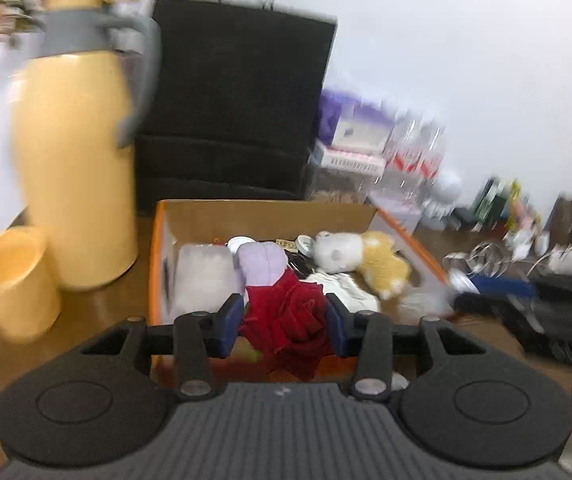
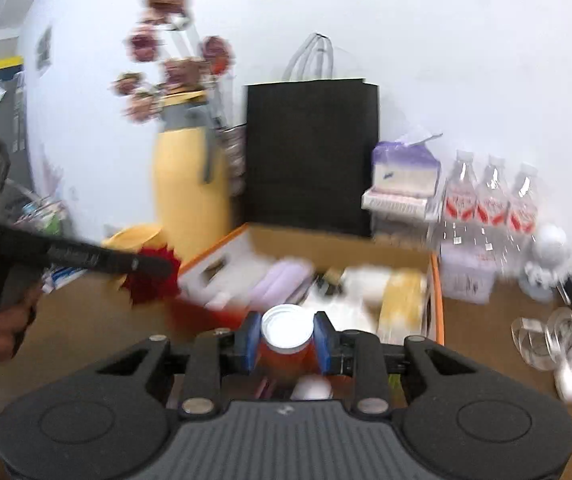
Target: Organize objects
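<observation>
Over the near edge of the cardboard box (image 1: 266, 212), the left gripper (image 1: 284, 320) is squeezed on a red rose (image 1: 290, 320). The right gripper (image 2: 286, 340) pinches a small jar (image 2: 286, 340) with a white lid. Everything looks blurry, maybe from fast moving. The soft rose could slip out, or the two grippers could bump over the crowded box.

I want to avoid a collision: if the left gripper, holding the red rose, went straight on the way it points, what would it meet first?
Probably the purple roll lying in the cardboard box, just past the red rose; depth is blurred.
</observation>
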Tool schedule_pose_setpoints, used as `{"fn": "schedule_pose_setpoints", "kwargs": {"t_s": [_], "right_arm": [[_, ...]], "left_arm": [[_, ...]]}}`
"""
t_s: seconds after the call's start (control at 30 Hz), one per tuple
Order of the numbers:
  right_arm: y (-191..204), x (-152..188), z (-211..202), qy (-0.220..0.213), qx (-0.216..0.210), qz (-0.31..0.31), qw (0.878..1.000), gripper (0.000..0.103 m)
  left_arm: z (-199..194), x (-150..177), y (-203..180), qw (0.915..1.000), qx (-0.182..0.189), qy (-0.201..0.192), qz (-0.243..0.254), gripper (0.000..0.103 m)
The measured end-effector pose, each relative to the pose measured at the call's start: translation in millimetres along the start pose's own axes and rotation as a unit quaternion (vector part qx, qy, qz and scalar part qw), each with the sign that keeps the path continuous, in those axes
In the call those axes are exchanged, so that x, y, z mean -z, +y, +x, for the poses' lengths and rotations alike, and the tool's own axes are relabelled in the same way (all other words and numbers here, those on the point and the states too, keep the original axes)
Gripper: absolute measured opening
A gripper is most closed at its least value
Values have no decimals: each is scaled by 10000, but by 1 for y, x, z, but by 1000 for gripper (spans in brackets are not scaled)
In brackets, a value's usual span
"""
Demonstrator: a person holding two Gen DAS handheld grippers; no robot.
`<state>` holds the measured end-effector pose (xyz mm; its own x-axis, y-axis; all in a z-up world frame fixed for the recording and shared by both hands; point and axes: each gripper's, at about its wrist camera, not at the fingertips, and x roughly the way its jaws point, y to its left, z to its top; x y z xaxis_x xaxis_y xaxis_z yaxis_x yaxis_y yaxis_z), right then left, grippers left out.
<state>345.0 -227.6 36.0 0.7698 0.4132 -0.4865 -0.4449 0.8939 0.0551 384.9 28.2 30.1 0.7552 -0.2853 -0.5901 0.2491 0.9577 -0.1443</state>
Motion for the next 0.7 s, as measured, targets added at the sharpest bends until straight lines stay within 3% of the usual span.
{"fn": "schedule_pose_setpoints", "kwargs": {"t_s": [0.07,0.17,0.27,0.33,0.37,0.4,0.43,0.6,0.7], "right_arm": [[-24,-18,58,362,152,207,9990,27],[-45,-21,129,863,579,304,9941,27],[-50,-12,159,992,499,473,9927,27],[-43,-9,166,949,547,375,9933,28],[-39,-8,169,928,717,253,9928,37],[-38,-8,172,957,869,181,9914,53],[-38,-7,173,984,915,154,9908,56],[-51,-14,134,706,632,590,9938,53],[-54,-21,88,366,406,841,9950,53]], "left_arm": [[42,-7,1,9980,-572,226,148,45],[84,-1,14,9962,-244,813,-196,45],[93,6,21,9965,-133,775,-300,49],[90,4,20,9969,-24,749,-259,58],[86,3,20,9972,8,706,-246,63],[76,1,19,9982,-18,565,-205,77],[67,-3,23,9991,-67,391,-153,79],[6,-15,26,9990,-388,-90,-189,82],[-40,2,22,9981,-512,-261,-233,85]]}}
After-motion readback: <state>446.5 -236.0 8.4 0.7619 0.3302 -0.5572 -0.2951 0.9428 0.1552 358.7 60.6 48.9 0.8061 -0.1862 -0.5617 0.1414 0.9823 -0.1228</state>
